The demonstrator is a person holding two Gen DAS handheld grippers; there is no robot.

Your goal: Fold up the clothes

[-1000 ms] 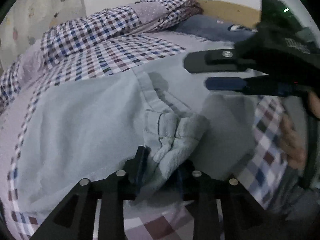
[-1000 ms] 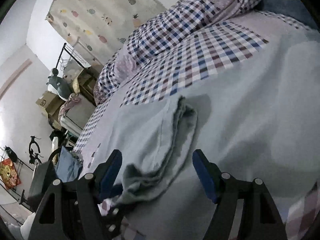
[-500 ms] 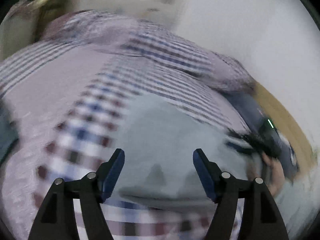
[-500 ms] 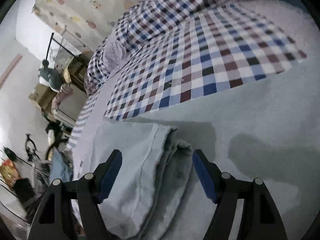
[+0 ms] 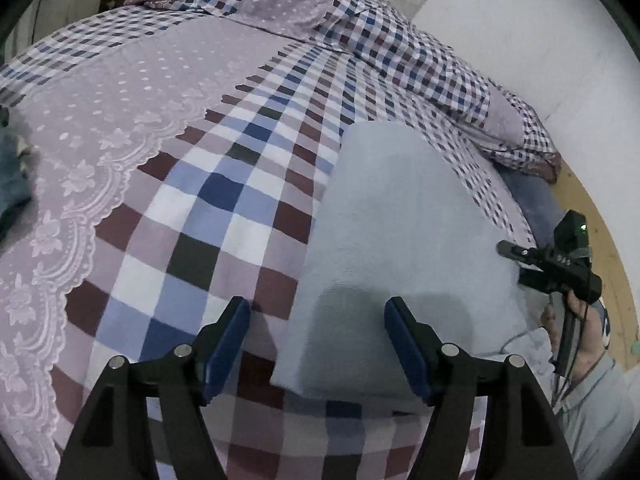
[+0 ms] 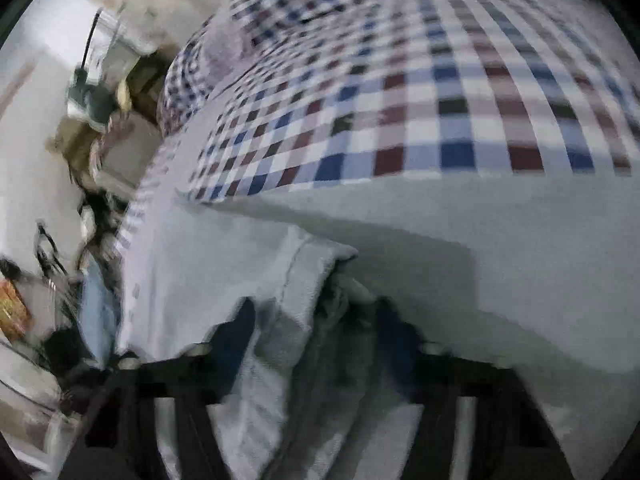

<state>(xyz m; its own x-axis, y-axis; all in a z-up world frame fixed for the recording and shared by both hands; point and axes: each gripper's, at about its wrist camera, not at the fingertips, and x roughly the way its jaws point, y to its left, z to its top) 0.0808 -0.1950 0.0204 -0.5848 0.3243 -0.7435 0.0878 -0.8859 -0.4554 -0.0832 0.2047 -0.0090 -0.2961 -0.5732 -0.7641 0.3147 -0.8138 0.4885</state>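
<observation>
The bed (image 5: 168,208) is filling the room in front of me, its checked and lilac cover (image 5: 224,200) spreading out flat, with a rumpled checked quilt (image 5: 400,52) heaped along the wall at about one o'clock. On top of the cover, the pale grey-blue garment (image 5: 400,240) is lying spread from the centre toward four o'clock in the left wrist view. In the right wrist view a thicker folded band of it (image 6: 288,320) is bunching up at six o'clock.

The left gripper (image 5: 318,344) is hovering over the garment's near corner, its blue-padded jaws spread wide and holding nothing. The right gripper (image 6: 316,344) is sitting astride the bunched band with cloth between its fingers, but the picture is smeared, so I cannot tell whether it is clamped or loose. In the left wrist view it is showing small at three o'clock (image 5: 516,252), with the person's hand (image 5: 580,328) behind it.

The garment is looking soft, limp and light, likely a knit that will sag and drag rather than keep its shape. I would judge the layered band or a seamed edge to be the surest place to pinch, since a single flat layer may slip or pull up the cover beneath.
</observation>
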